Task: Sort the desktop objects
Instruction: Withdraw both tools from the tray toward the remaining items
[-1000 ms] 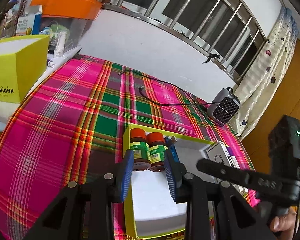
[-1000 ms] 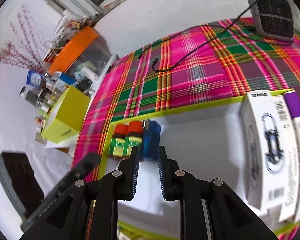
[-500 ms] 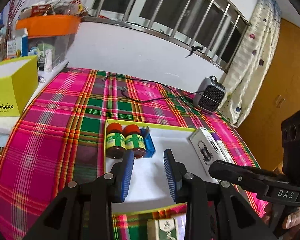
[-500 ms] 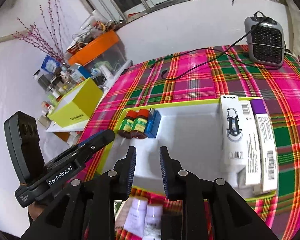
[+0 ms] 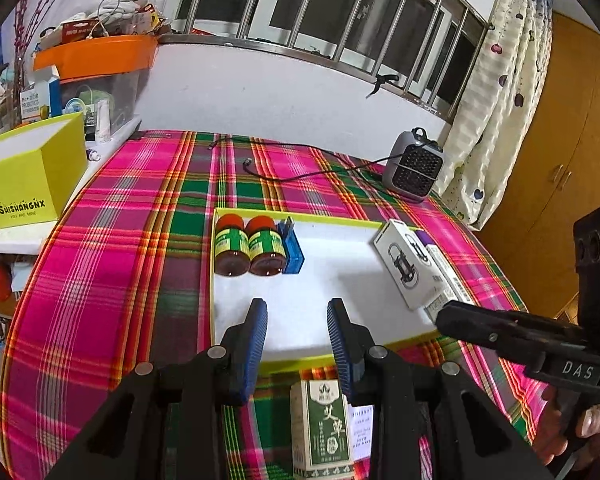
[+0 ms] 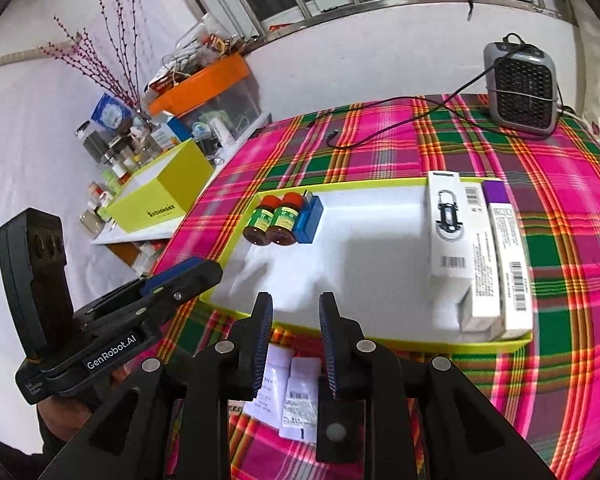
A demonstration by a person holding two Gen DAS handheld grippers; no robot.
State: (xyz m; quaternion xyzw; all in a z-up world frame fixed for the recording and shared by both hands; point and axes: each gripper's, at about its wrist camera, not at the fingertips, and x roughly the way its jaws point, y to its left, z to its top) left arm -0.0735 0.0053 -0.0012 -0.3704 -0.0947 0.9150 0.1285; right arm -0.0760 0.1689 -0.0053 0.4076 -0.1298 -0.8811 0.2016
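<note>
A yellow-rimmed white tray (image 5: 332, 280) (image 6: 372, 248) lies on the plaid tablecloth. In its far left corner two red-capped jars (image 5: 247, 246) (image 6: 273, 220) stand beside a blue box (image 5: 292, 245) (image 6: 310, 220). Several white cartons (image 5: 410, 270) (image 6: 450, 224) lie along its right side. My left gripper (image 5: 297, 316) hovers open over the tray's near edge, nothing between its fingers. A green carton (image 5: 325, 424) lies on the cloth below it. My right gripper (image 6: 296, 312) is also open and empty, above two white packages (image 6: 288, 384).
A grey heater (image 5: 414, 168) (image 6: 520, 88) with its black cable sits at the far right of the table. A yellow box (image 5: 24, 176) (image 6: 160, 196) and an orange-lidded bin (image 5: 96, 56) stand off the table's left side. A wooden cabinet (image 5: 560, 160) is on the right.
Both grippers drew back from the jars toward the tray's near edge and rolled level. The right jaws widened. The green carton and white packages came into view beneath them.
</note>
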